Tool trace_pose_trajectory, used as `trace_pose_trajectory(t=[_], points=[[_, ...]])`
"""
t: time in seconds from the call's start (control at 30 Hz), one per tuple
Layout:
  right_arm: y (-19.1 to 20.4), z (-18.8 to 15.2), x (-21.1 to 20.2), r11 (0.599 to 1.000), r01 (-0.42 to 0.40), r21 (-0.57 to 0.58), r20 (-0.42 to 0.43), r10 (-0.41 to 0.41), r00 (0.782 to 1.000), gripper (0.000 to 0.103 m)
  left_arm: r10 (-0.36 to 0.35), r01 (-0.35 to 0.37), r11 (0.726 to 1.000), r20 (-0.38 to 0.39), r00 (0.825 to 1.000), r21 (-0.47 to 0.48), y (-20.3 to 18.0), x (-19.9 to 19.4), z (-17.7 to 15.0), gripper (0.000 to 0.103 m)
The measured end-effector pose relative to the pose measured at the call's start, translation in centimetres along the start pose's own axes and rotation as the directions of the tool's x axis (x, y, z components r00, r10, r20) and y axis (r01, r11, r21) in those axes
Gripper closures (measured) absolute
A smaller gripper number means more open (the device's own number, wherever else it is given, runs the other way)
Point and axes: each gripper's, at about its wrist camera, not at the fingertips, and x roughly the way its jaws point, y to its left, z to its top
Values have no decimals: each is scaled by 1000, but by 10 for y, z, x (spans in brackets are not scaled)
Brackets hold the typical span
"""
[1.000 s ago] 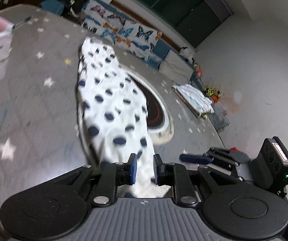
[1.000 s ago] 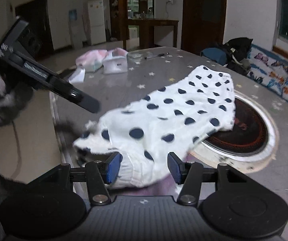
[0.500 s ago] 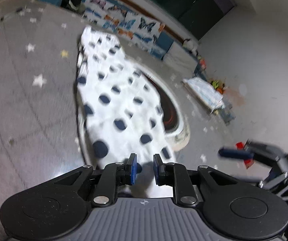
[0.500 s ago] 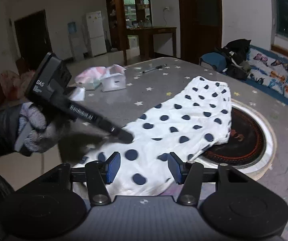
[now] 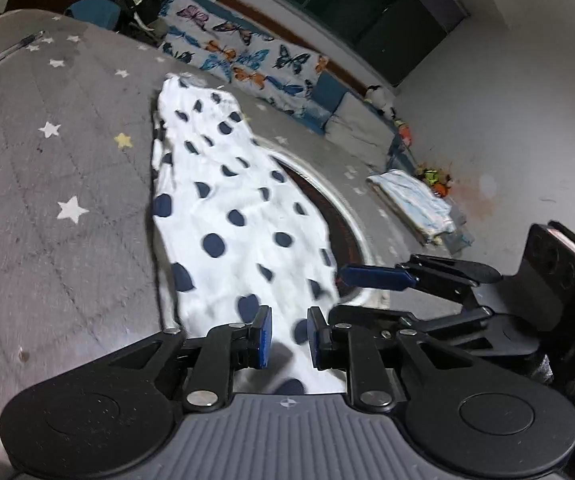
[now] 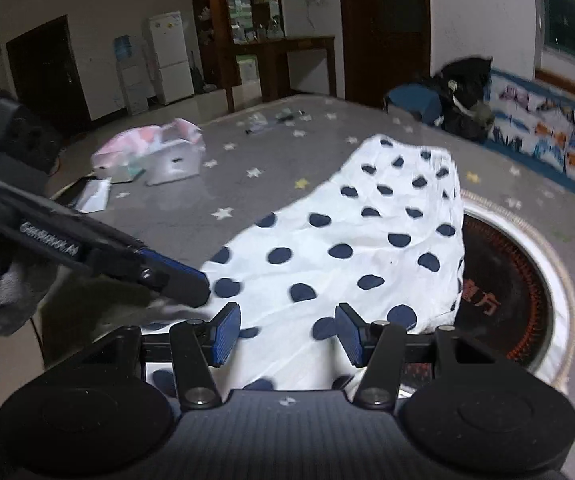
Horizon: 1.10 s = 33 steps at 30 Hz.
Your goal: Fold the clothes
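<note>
A white garment with dark blue dots (image 5: 231, 208) lies stretched out on the grey star-patterned table (image 5: 47, 160). It also shows in the right wrist view (image 6: 367, 248). My left gripper (image 5: 287, 340) is over its near end with the jaws narrowly apart and cloth between them; a grip cannot be confirmed. My right gripper (image 6: 287, 336) is open above the near end of the garment. Each gripper shows in the other's view: the right one (image 5: 379, 276) at the garment's right edge, the left one (image 6: 175, 272) at its left edge.
A round burner inset (image 6: 507, 288) lies partly under the garment's right side. A pink and white bag (image 6: 147, 156) and papers (image 6: 95, 196) sit at the far left. A pen (image 5: 15, 48) lies far off. A butterfly-print sofa (image 5: 247, 64) stands beyond the table.
The garment's near end has been laid down flatter on the table. My right gripper has moved back in close beside the left one at the near end.
</note>
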Motion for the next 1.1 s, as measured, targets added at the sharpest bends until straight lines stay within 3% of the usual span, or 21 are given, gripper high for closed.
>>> trace_pose_trajectory(t=[0.23, 0.43, 0.77, 1.1], points=[[-25, -1, 33, 1000, -11, 20, -96, 13, 995, 50, 24, -25, 999, -25, 999, -33, 17, 14, 10, 82], [-49, 41, 42, 1000, 10, -21, -59, -11, 998, 50, 26, -27, 998, -10, 1000, -50, 24, 23, 29, 79], [-130, 122, 119, 992, 118, 33, -4, -118, 993, 49, 48, -47, 997, 8, 999, -69, 36, 46, 66, 77], [-178, 146, 181, 983, 157, 99, -29, -155, 988, 49, 122, -119, 991, 34, 992, -67, 54, 72, 95, 79]])
